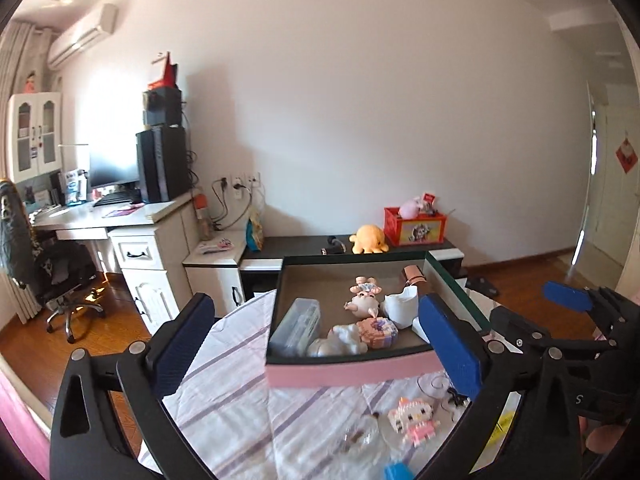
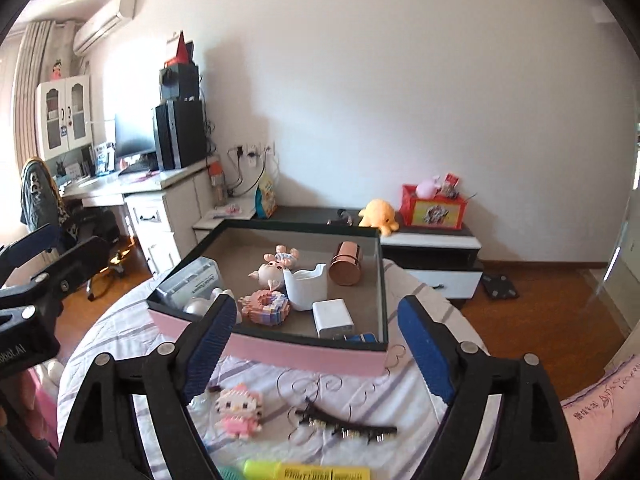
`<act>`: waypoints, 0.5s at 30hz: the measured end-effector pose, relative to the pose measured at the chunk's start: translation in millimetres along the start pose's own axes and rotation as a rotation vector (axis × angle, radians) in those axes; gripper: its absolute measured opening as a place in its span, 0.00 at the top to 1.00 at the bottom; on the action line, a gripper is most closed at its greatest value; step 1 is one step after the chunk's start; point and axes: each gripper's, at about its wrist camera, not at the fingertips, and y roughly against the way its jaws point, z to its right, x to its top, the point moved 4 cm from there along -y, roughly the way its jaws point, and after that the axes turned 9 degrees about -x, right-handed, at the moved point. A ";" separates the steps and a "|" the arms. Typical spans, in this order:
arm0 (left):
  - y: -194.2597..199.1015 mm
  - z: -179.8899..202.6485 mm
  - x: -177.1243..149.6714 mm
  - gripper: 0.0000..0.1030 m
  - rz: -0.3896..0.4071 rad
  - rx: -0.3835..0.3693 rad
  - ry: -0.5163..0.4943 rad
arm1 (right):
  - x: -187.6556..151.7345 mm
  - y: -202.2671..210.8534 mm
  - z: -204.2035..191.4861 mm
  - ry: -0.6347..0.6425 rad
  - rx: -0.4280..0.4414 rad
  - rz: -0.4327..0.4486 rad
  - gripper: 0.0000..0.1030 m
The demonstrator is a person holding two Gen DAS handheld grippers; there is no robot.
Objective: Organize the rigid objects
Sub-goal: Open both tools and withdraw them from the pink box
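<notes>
- Hovering with jaws apart and empty: left tool [image 1: 316, 344], right tool [image 2: 316, 348].
- Hair clip [image 2: 346, 428] lies crosswise on the bedsheet [image 2: 120, 340] — below the right tool, nearer that hand.
- Box [image 2: 304, 354] sits just beyond.

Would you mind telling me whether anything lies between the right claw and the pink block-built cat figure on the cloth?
Nothing visible does: the open right claw hangs empty above the cat figure, bare striped cloth around it.

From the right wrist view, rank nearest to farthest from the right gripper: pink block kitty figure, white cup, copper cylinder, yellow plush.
1. Pink block kitty figure, on the striped cloth, by the right gripper.
2. White cup, mid-box.
3. Copper cylinder, box's far end.
4. Yellow plush, cabinet by the wall.
</notes>
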 end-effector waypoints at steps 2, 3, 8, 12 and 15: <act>22.1 -2.3 -4.8 0.00 0.023 0.006 0.006 | -7.9 23.2 -2.7 -0.003 -0.022 0.042 0.17; 32.9 -3.1 -8.9 0.00 0.031 0.009 0.012 | -12.0 34.0 -4.1 -0.006 -0.035 0.061 0.16; 70.7 -3.2 -18.5 0.00 0.050 0.016 0.016 | -28.8 73.7 -6.9 -0.032 -0.067 0.105 0.05; 84.7 1.6 -25.4 0.00 0.045 -0.005 0.016 | -36.6 90.0 -9.3 -0.033 -0.068 0.119 0.00; 92.7 6.8 -25.9 0.00 0.053 0.003 -0.004 | -37.7 98.5 -10.1 -0.035 -0.068 0.122 0.00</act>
